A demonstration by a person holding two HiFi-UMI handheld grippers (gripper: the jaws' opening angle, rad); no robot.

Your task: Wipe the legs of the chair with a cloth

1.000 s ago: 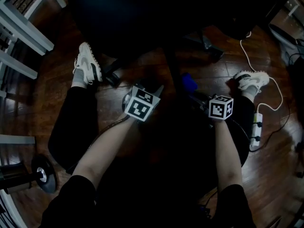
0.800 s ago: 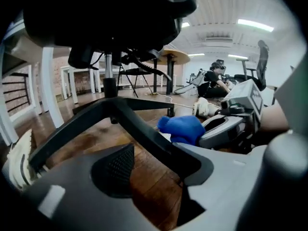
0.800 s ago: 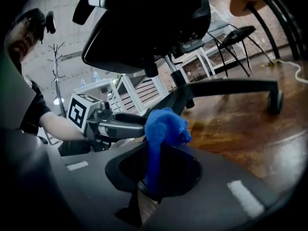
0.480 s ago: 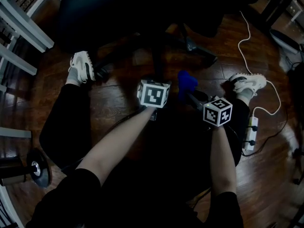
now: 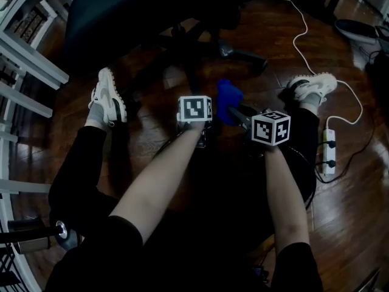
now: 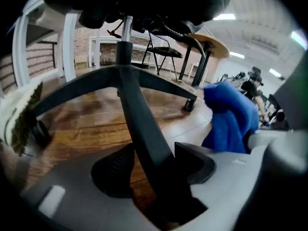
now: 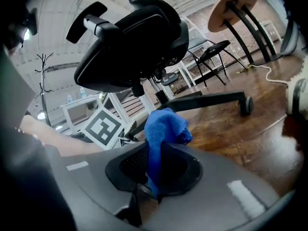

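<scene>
The black office chair (image 5: 140, 11) stands ahead of me, its star-shaped base (image 5: 193, 72) spread over the wooden floor. My left gripper (image 6: 151, 166) straddles one black chair leg (image 6: 134, 105). Its jaws have just been closing in on the leg, and a strip of floor still shows between the left pad (image 6: 113, 170) and the leg. My right gripper (image 7: 154, 172) is shut on a blue cloth (image 7: 161, 126), which sticks up from its jaws. In the head view the blue cloth (image 5: 228, 99) hangs just right of the left gripper's marker cube (image 5: 194, 109).
The person's white shoes (image 5: 108, 96) (image 5: 313, 85) flank the chair base. A power strip (image 5: 329, 154) with a white cable (image 5: 301, 38) lies at the right. A white frame (image 5: 30, 47) runs along the left. A round table (image 6: 207, 42) and a folding chair (image 6: 163, 52) stand farther off.
My left gripper has moved toward the chair base and rolled, and now sits over a leg. My right gripper with the cloth has risen a little, ending close beside it.
</scene>
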